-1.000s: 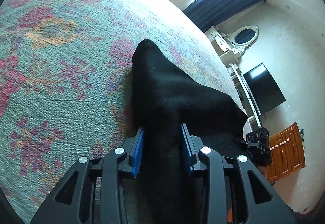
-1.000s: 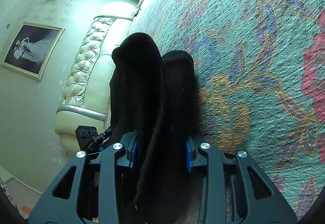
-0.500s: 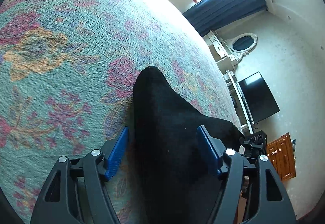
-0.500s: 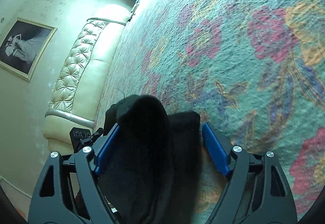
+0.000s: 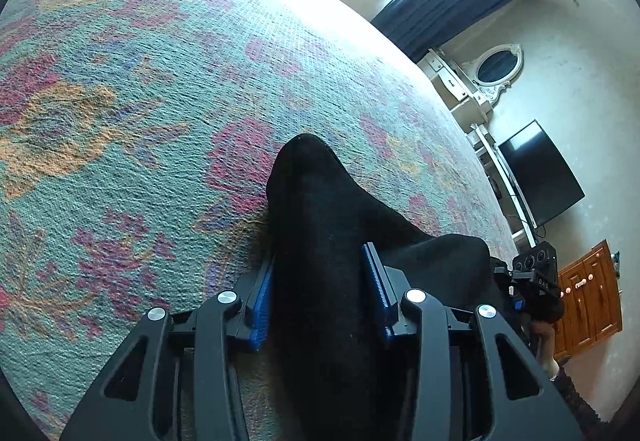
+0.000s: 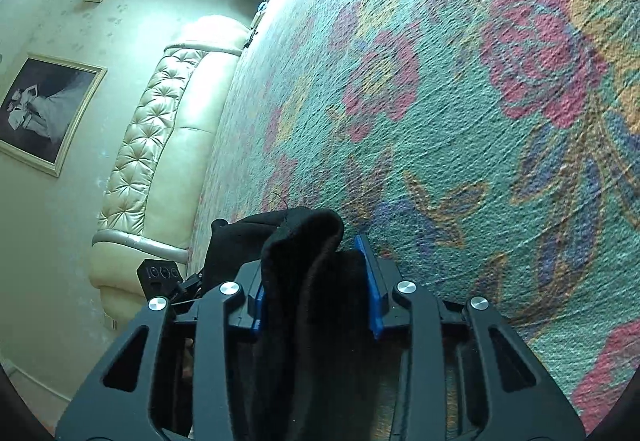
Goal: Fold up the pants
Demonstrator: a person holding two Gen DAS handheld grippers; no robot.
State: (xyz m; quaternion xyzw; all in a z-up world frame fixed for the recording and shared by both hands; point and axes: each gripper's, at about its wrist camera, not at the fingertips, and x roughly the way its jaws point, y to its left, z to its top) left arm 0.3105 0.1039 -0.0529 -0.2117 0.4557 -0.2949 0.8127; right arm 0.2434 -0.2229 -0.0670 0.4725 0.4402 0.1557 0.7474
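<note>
Where pants [image 5: 320, 241] bunch, both tools pinch them; bedspread [image 5: 140, 101] beneath

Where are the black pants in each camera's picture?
Left wrist view: the black pants sit bottom centre, pinched between the left gripper fingers.
Right wrist view: the pants bunch at bottom centre, inside the right gripper.
Shared landmark: the flowered bedspread lies under both.

Ahead of both tongs we see open floral bedspread [image 5: 140, 89]; the headboard [image 6: 160, 145] bounds one side, and only the bunched pants [image 5: 320, 241] block passage.
</note>
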